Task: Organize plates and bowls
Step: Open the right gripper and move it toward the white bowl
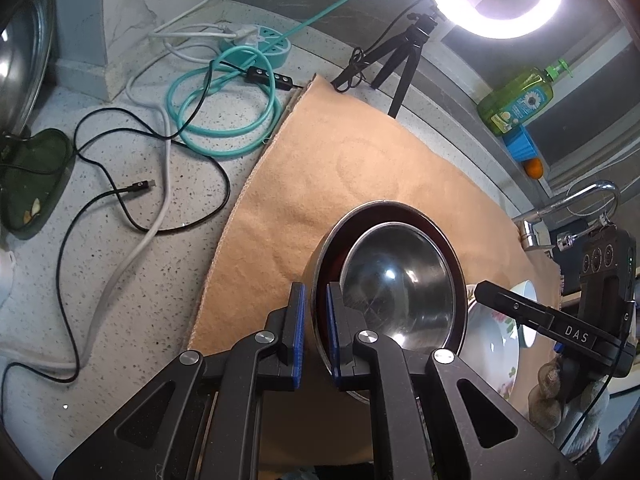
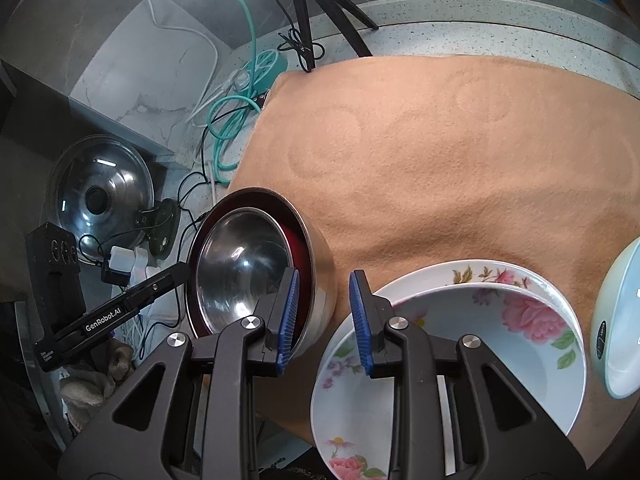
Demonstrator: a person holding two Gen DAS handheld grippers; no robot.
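Two nested steel bowls (image 1: pixel 400 276), the outer one red inside, sit tilted at the near left of the tan cloth (image 1: pixel 340 184). My left gripper (image 1: pixel 316 332) is shut on the outer bowl's near rim, one blue pad inside and one outside. In the right wrist view the nested steel bowls (image 2: pixel 244 264) lie left of my right gripper (image 2: pixel 324 316), which is open. Its left pad overlaps the bowl's rim, its right pad the edge of two stacked flowered plates (image 2: pixel 500 320). Nothing is pressed between its pads. A pale blue bowl (image 2: pixel 620 316) stands at the far right.
Cables, a teal power strip (image 1: pixel 260 40) and a dark green dish (image 1: pixel 32 180) lie on the speckled counter left of the cloth. A tripod (image 1: pixel 404 60) with a ring light, a soap bottle (image 1: pixel 520 100) and a faucet (image 1: pixel 580 200) stand behind. A pot lid (image 2: pixel 100 196) leans at the left.
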